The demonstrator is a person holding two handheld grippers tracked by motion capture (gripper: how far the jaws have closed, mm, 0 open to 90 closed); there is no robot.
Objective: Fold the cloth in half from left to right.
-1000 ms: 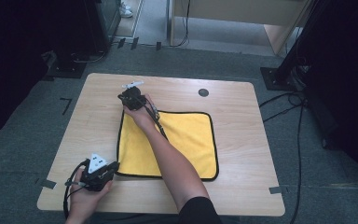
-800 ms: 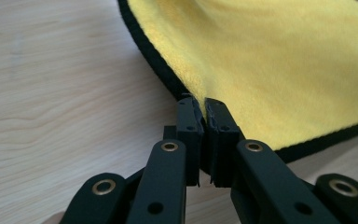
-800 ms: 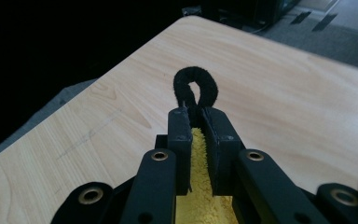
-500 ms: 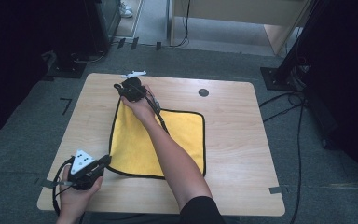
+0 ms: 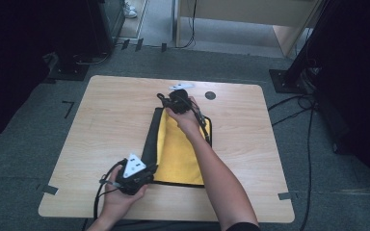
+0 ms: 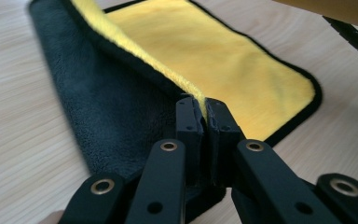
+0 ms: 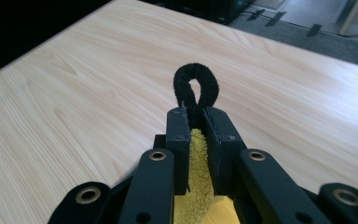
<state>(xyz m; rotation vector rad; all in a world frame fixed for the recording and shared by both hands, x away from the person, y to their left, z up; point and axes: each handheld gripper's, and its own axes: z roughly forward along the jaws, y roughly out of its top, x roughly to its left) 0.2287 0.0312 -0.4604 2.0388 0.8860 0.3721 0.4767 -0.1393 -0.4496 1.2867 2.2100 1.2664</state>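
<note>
A yellow cloth (image 5: 180, 149) with a black edge and a dark grey underside lies on the wooden table (image 5: 106, 120), its left part folded over so the dark side (image 6: 98, 107) faces up. My left gripper (image 5: 144, 172) is shut on the cloth's near corner (image 6: 204, 109). My right gripper (image 5: 168, 101) is shut on the far corner, where the black hanging loop (image 7: 196, 86) sticks out past the jaws and yellow pile (image 7: 198, 186) bunches between them.
A small dark round disc (image 5: 210, 95) lies on the table near its far edge. Bare wood stretches to the left (image 7: 65, 107) and right of the cloth. Black stands and cables (image 5: 294, 110) sit on the grey floor around the table.
Both grippers have carried the cloth's left edge up and over to the right, narrowing the yellow area and exposing the dark underside. The right gripper moved right along the far side.
</note>
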